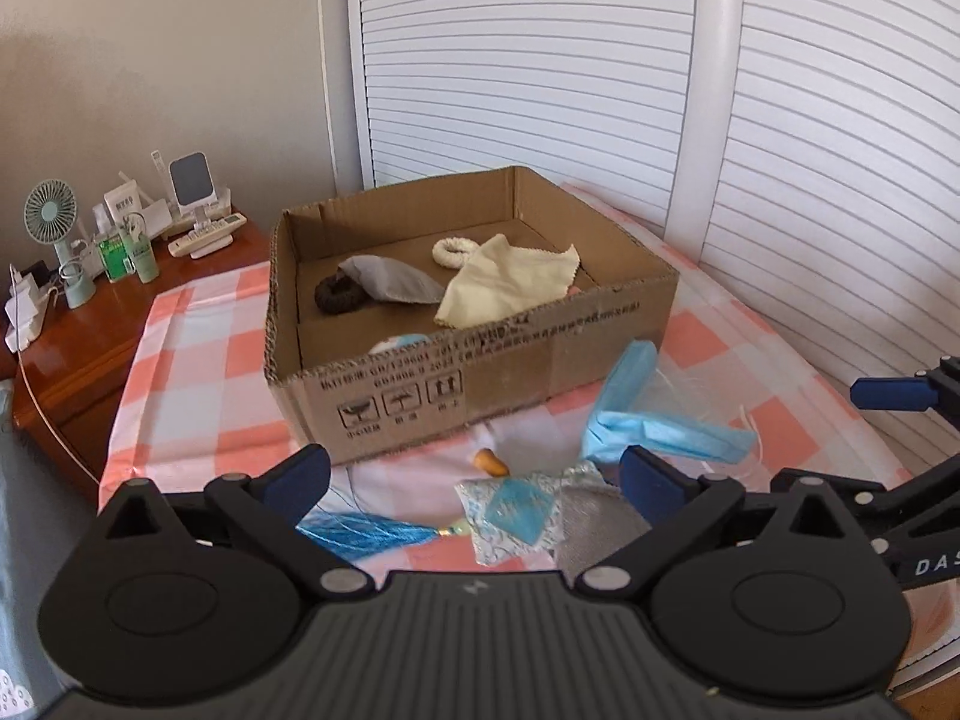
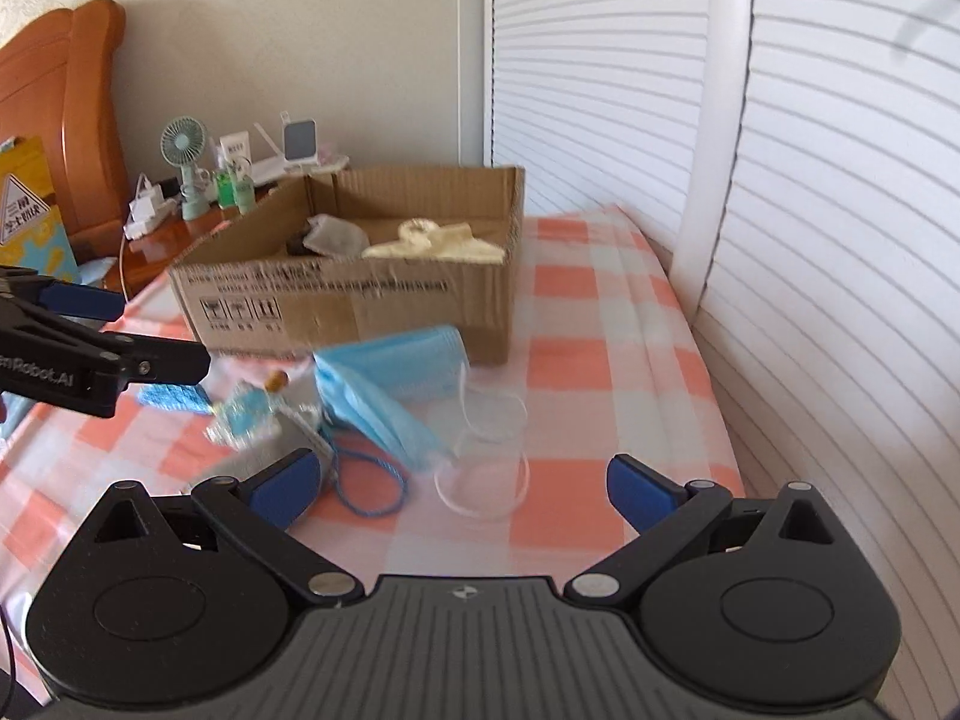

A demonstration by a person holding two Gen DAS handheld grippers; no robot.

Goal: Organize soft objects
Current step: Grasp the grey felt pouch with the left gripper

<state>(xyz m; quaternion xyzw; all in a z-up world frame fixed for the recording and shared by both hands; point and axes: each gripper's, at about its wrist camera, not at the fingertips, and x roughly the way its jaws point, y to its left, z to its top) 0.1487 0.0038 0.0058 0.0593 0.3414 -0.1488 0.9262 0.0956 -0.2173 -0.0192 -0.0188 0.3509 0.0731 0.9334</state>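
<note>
Loose soft stuff sits on the checked cloth just in front of the cardboard box: a small patterned sachet with a blue tassel running off to its left, a grey cloth touching its right side, and blue face masks beyond that, leaning against the box's near wall. Already in the box: cream cloth, grey cloth piece, a dark scrunchie and a white one

Key relation: the sachet lies right between the left gripper fingertips, slightly below and ahead of them, long axis with its tassel running roughly across the jaw gap, left to right. Left gripper jaws spread wide, nothing between the pads, nothing pinched. Right gripper also spread wide and empty; it faces a clear round lid-like thing and the mask pile, with the sachet off to its left

Judgement: left hand is the nearer one for the sachet and tassel, right hand nearer for the masks. Box lies straight ahead of both, near. Tassel threads could snag or trail when lifted
</note>
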